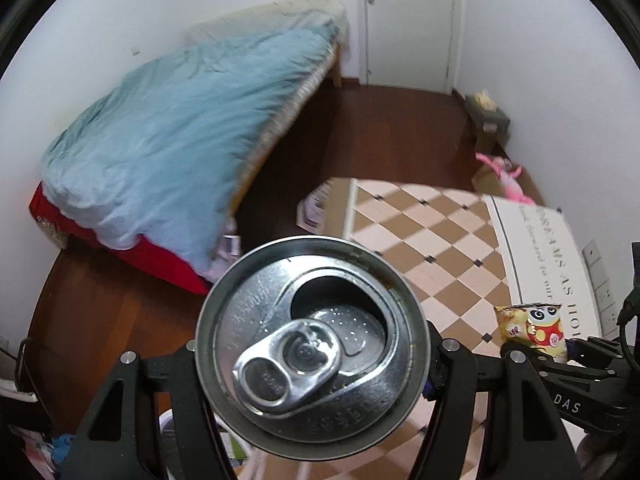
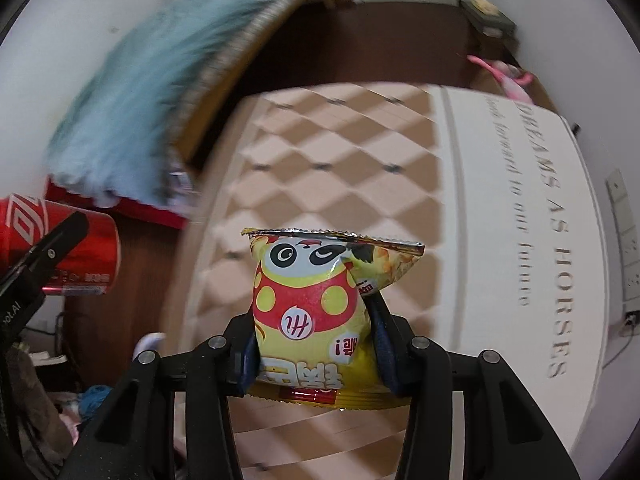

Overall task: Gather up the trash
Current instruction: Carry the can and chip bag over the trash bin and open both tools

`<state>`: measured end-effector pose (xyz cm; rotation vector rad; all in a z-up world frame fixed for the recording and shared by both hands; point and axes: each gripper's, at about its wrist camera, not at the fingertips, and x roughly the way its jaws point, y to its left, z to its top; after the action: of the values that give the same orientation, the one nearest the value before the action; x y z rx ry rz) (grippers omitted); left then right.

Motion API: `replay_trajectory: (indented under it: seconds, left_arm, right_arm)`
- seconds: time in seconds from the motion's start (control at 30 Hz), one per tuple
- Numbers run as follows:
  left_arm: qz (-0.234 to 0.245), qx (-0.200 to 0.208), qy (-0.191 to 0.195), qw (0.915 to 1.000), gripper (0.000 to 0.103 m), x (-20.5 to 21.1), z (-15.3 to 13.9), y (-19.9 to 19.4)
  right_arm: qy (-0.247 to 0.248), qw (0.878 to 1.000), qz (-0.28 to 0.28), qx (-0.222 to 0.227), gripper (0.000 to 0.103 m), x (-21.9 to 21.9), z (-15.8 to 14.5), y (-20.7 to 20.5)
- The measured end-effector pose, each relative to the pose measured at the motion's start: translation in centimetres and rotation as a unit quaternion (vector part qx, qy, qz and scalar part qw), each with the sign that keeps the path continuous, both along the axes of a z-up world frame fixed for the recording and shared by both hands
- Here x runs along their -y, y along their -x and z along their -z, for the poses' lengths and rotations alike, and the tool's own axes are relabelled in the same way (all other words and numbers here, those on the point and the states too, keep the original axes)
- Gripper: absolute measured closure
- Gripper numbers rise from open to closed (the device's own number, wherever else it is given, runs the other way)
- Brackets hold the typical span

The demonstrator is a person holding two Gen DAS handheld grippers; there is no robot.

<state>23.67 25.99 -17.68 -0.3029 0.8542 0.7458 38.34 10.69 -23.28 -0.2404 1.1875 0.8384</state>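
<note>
Your left gripper (image 1: 312, 364) is clamped on an opened red aluminium drink can (image 1: 310, 344); your right gripper (image 2: 316, 344) pinches a yellow panda-printed snack packet (image 2: 316, 304). Both pieces are collected, raised above the checked-cloth bench (image 2: 360, 152). No bin shows, perhaps hidden by blur, so disposal remains.

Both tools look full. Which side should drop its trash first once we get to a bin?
Either, marginally the left. The left tool grips the rigid opened can; the right tool pinches a soft snack packet. No bin is visible, so position decides nothing.
</note>
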Motion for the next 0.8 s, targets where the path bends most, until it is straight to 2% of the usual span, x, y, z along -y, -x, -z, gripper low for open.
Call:
replay_trajectory:
  seconds: [0.2,0.37,0.47,0.57,0.6,0.7,0.8]
  left_arm:
    - [-0.040,0.020,-0.006,0.9990,0.039,-2.0,-2.9,10.0]
    - [-0.083,0.005,0.006,0.9965,0.039,-3.9,-1.6,18.5]
    - [-0.119,-0.011,0.036,0.9922,0.039,-5.4,1.1,23.2]
    - [-0.159,-0.017,0.094,0.9827,0.039,-7.4,4.8,27.8]
    - [-0.176,-0.017,0.122,0.9767,0.039,-8.3,6.6,29.6]
    - [-0.206,-0.019,0.175,0.9625,0.039,-10.3,10.4,32.5]
    - [-0.223,-0.019,0.229,0.9474,0.039,-11.5,14.0,34.0]
  right_arm:
    - [-0.054,0.997,-0.057,-0.002,0.054,-3.8,-3.4,8.7]
    - [-0.069,0.991,-0.116,-0.021,0.054,-8.0,-2.9,17.3]
    - [-0.052,0.987,-0.149,-0.040,0.054,-11.1,-0.3,21.9]
    - [-0.026,0.983,-0.172,-0.065,0.054,-13.7,3.8,25.8]
    - [-0.018,0.981,-0.179,-0.072,0.054,-14.2,5.0,26.7]
    - [0.017,0.976,-0.199,-0.087,0.054,-16.3,8.9,29.6]
    - [0.048,0.970,-0.217,-0.096,0.054,-17.8,12.1,31.7]
